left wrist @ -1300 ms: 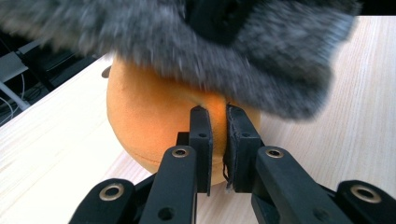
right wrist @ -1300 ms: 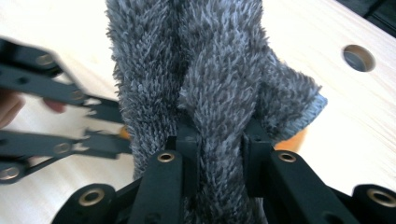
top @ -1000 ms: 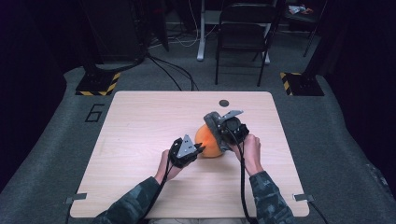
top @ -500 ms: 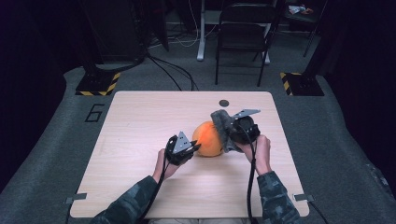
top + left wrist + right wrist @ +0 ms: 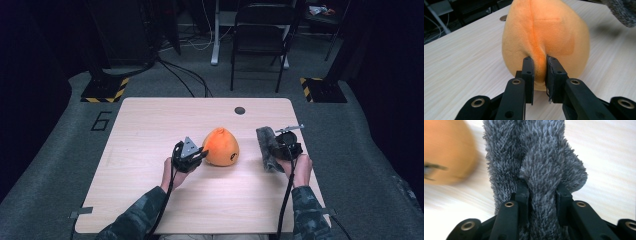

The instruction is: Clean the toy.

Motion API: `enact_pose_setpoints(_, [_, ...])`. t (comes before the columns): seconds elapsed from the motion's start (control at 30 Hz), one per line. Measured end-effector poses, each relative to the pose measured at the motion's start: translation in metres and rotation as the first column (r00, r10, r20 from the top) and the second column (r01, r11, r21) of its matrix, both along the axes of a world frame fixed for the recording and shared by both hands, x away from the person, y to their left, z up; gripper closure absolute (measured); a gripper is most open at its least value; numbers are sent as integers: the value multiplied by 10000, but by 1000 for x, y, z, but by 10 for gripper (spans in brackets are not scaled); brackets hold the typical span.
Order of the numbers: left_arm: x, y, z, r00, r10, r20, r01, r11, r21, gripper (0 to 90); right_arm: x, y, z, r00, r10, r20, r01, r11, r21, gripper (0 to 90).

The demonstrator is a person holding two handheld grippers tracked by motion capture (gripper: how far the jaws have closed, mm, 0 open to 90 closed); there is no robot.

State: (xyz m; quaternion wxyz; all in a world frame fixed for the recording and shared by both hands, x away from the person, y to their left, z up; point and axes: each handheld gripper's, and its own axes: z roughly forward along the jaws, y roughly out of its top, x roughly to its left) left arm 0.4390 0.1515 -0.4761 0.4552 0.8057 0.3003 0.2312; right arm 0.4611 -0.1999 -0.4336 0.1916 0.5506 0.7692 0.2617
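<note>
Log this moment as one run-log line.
left gripper: pinching fold of orange plush fruit | right gripper: clamped on grey fuzzy cloth, apart from fruit | wooden table

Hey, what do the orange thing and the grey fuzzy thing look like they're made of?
Orange toy: probably soft short-pile plush, matt and velvety, with a sewn seam down its middle; it dents where the left gripper pinches it. Grey cloth: likely shaggy long-pile fleece or microfibre, its fibres standing out in tufts, bunched in the right gripper.

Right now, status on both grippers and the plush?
Left gripper pinching orange plush. Right gripper clamped on grey furry cloth, clear of plush. Nothing in the way.
</note>
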Motion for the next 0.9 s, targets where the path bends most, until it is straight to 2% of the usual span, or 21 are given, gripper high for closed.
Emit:
enact_pose_setpoints(0.13, [6, 7, -4, 9989, 358, -299, -358, 9994, -2, 763, 7, -13, -24, 9958, -677, -619, 664, 9975, -230, 637])
enact_pose_setpoints(0.33, [16, 20, -12, 9931, 916, -735, -927, 9956, -115, 735, 14, -24, -50, 9877, -1201, -1006, 1219, 9925, 123, 572])
enact_pose_setpoints(0.43, [21, 26, -16, 9877, 1306, -859, -1323, 9911, -143, 702, 17, -28, -59, 9859, -1266, -1091, 1282, 9917, 78, 512])
enact_pose_setpoints(0.6, [28, 35, -21, 9802, 1725, -970, -1749, 9844, -167, 614, 18, -29, -62, 9846, -1338, -1123, 1354, 9908, 64, 400])
enact_pose_setpoints(0.73, [31, 38, -21, 9796, 1778, -936, -1803, 9834, -191, 500, 20, -29, -63, 9854, -1248, -1156, 1266, 9919, 87, 259])
enact_pose_setpoints(0.8, [31, 39, -20, 9773, 1864, -1011, -1874, 9823, -12, 442, 19, -29, -61, 9861, -1247, -1098, 1272, 9917, 158, 201])
enact_pose_setpoints(0.83, [32, 39, -20, 9767, 1900, -1000, -1923, 9813, -131, 416, 18, -29, -59, 9867, -1260, -1031, 1283, 9916, 157, 179])
enact_pose_setpoints(0.9, [32, 42, -18, 9750, 1956, -1052, -1976, 9803, -88, 361, 16, -30, -54, 9905, -1149, -760, 1165, 9930, 171, 149])
